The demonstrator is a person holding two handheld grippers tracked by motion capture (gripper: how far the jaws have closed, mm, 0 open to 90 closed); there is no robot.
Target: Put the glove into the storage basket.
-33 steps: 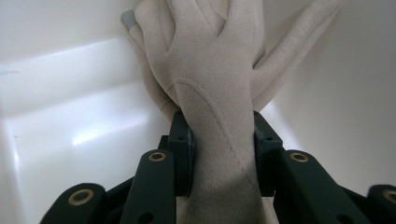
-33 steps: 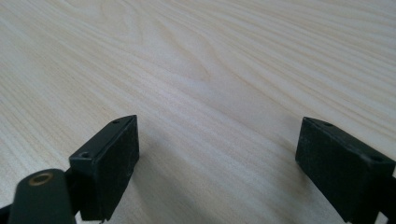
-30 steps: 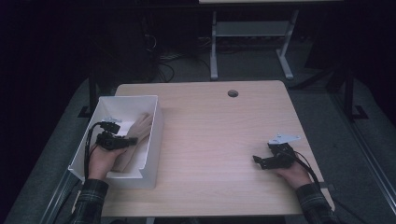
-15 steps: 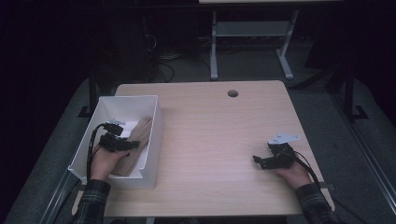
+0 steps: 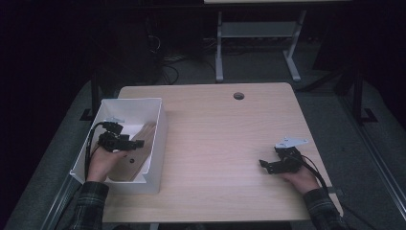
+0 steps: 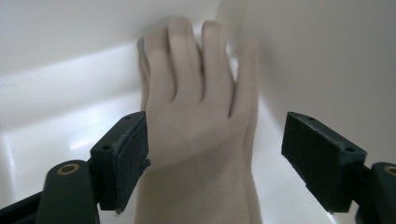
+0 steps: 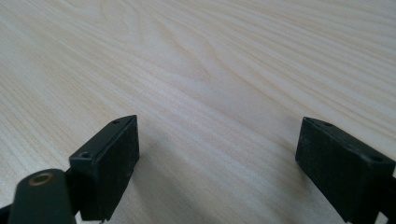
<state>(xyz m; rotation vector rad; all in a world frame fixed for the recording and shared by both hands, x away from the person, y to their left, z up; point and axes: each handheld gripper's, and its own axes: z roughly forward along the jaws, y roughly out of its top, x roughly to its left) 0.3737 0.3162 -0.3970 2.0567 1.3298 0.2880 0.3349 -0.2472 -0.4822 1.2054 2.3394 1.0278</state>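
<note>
You are working at the bench (image 5: pixel 215 143), with the white bin (image 5: pixel 160 139) on its left side. The glove (image 6: pixel 196 116) is lying flat inside the bin, its fingertips against the far corner. Your left gripper (image 6: pixel 215 149) has just been opening its fingers: one pad is brushing the glove's edge, the other standing clear, gripping nothing. This looks like the release step. Next, lift straight out. Your right gripper (image 7: pixel 217 154) is resting wide open and empty on the bench.
</note>
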